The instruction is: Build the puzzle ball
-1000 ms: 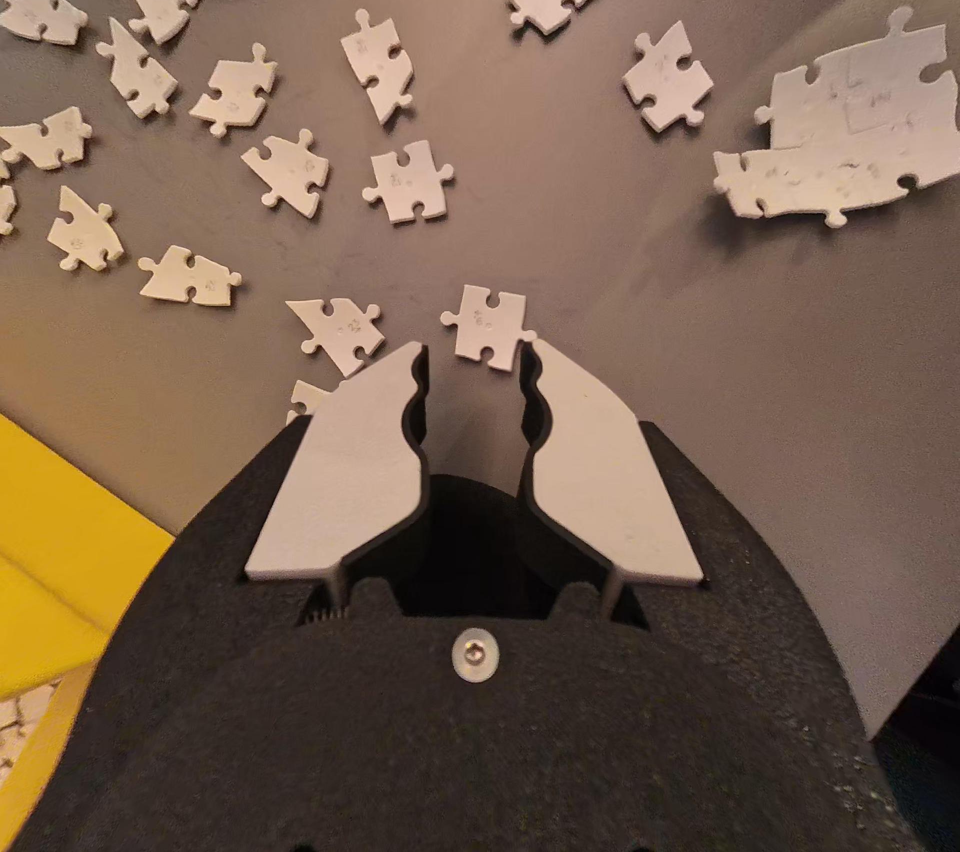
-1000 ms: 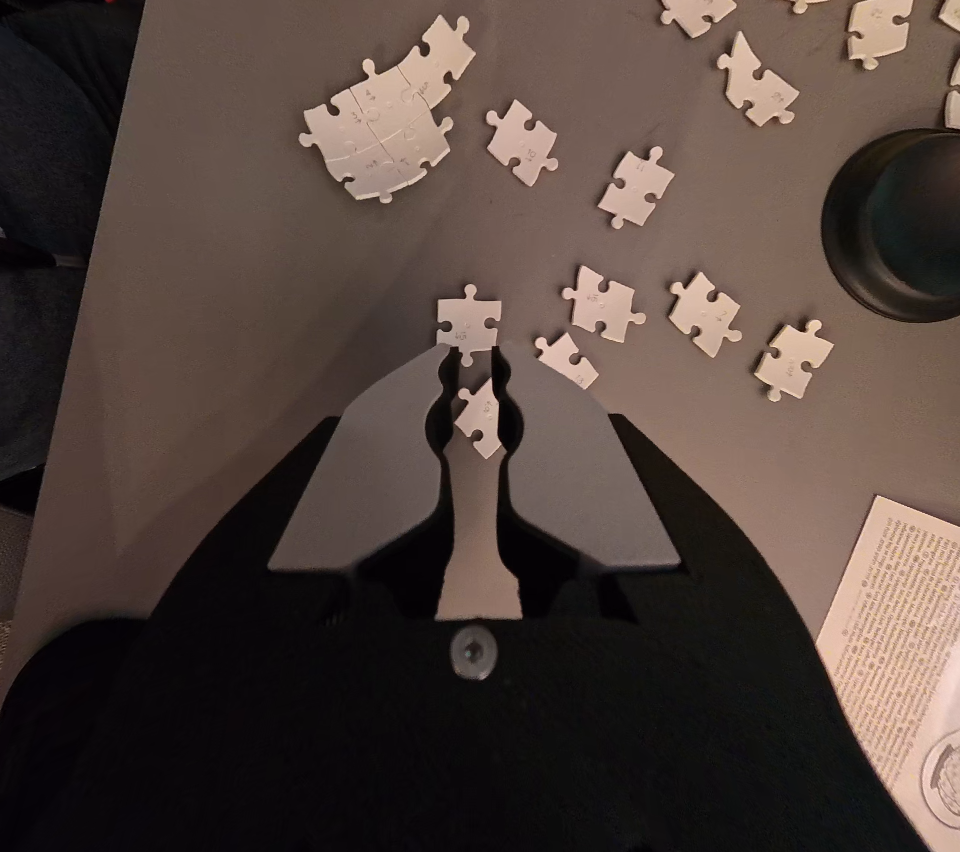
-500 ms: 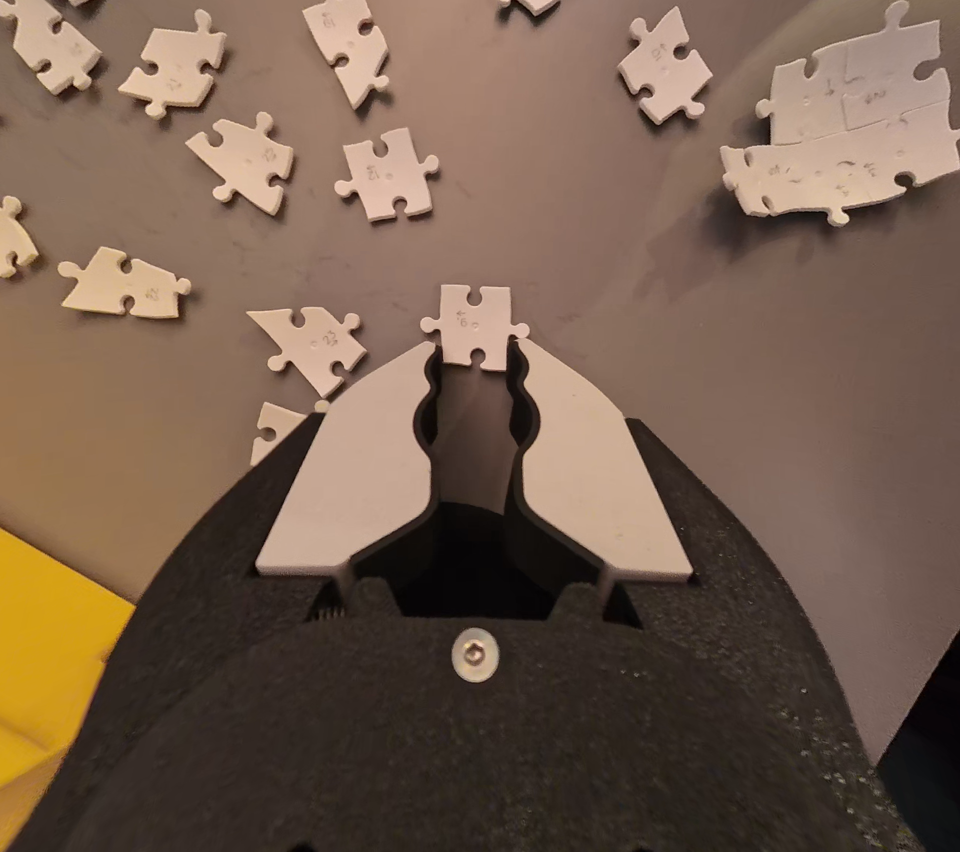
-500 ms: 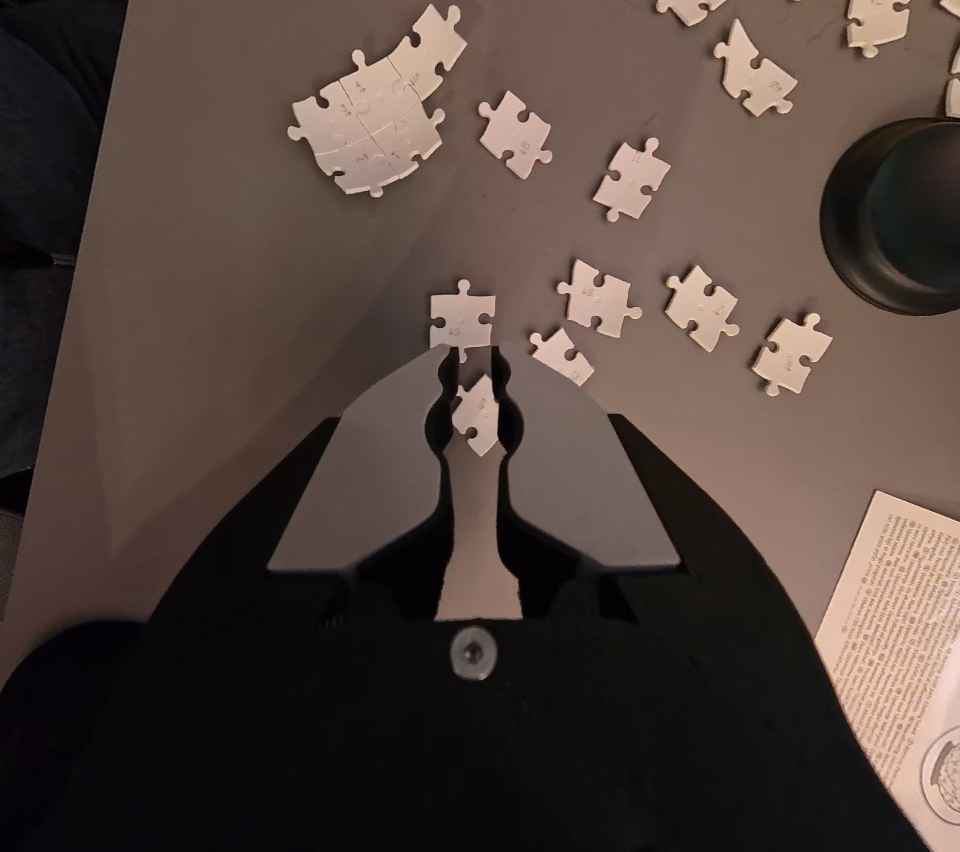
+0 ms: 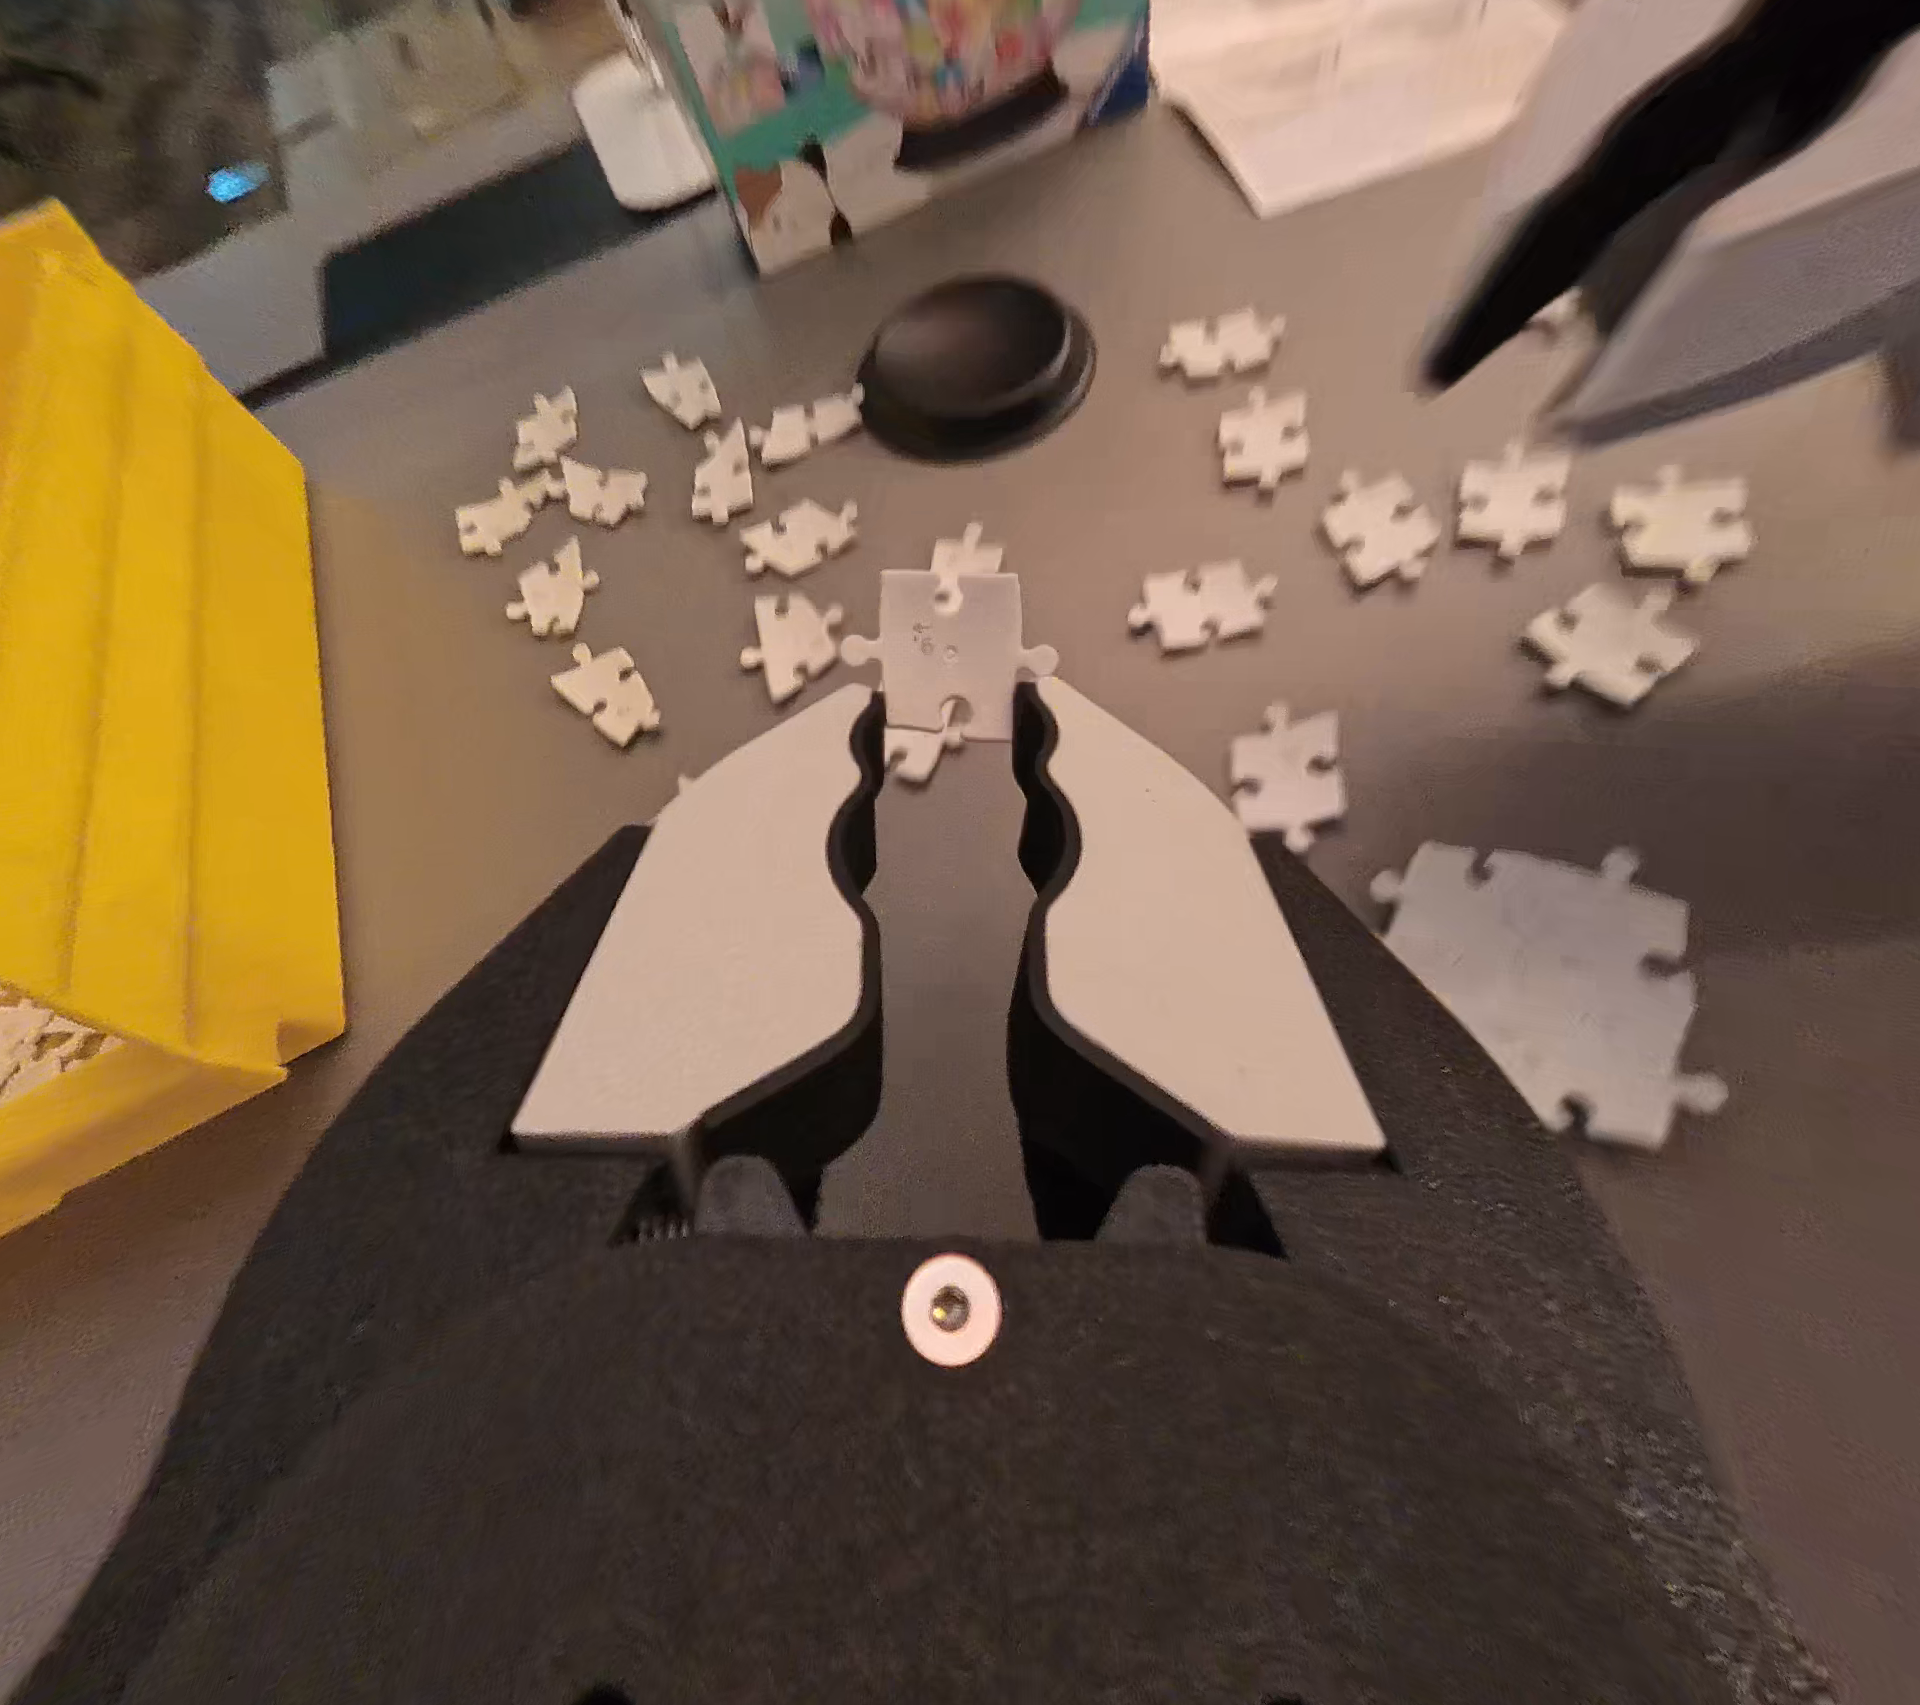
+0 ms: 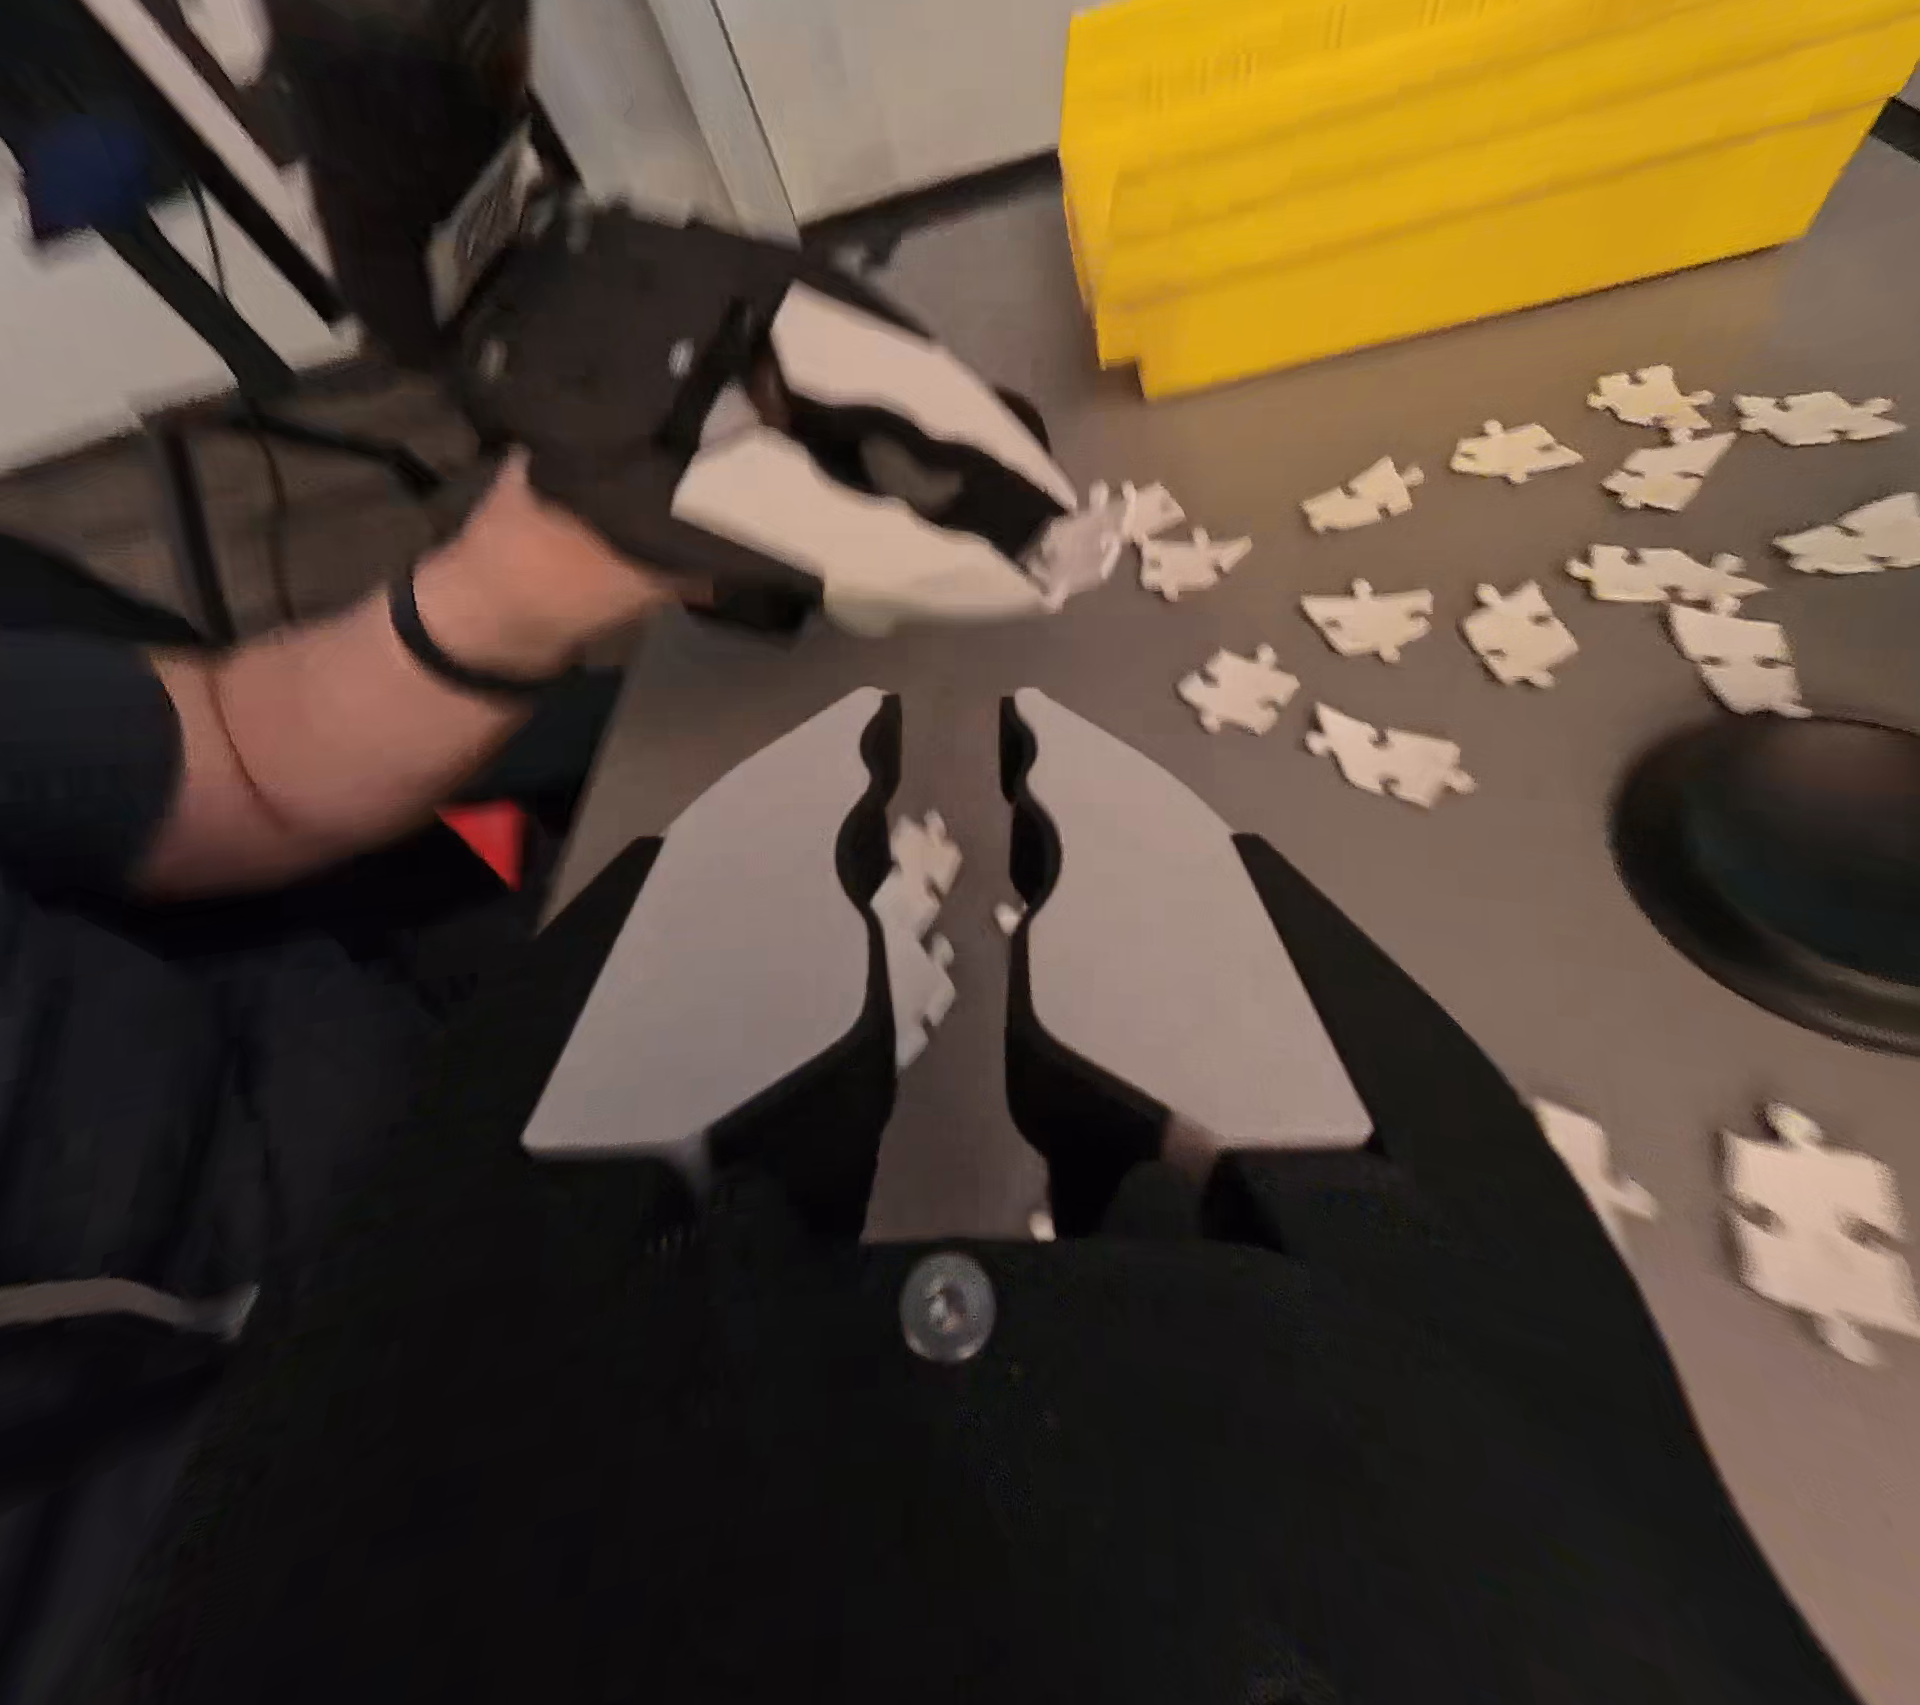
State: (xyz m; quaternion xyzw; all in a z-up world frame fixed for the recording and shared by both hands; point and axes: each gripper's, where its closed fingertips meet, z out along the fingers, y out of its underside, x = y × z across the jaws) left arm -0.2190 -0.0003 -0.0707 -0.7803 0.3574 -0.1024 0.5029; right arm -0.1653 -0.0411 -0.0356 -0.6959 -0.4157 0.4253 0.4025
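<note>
Above the bench (image 5: 1766, 824), the left gripper (image 5: 948, 699) is pinching a light, stiff puzzle piece (image 5: 948, 653) by its edges; the right gripper's (image 6: 943, 705) fingers are hanging slightly spread, empty.

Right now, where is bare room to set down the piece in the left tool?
Bare table lies between the yellow bin and the loose pieces, and on the right just beyond the joined patch. It is crowded around the black stand.

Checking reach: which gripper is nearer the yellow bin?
Left. The left gripper, shut on a puzzle piece, sits beside the yellow bin; the right gripper is farther across the table.
</note>
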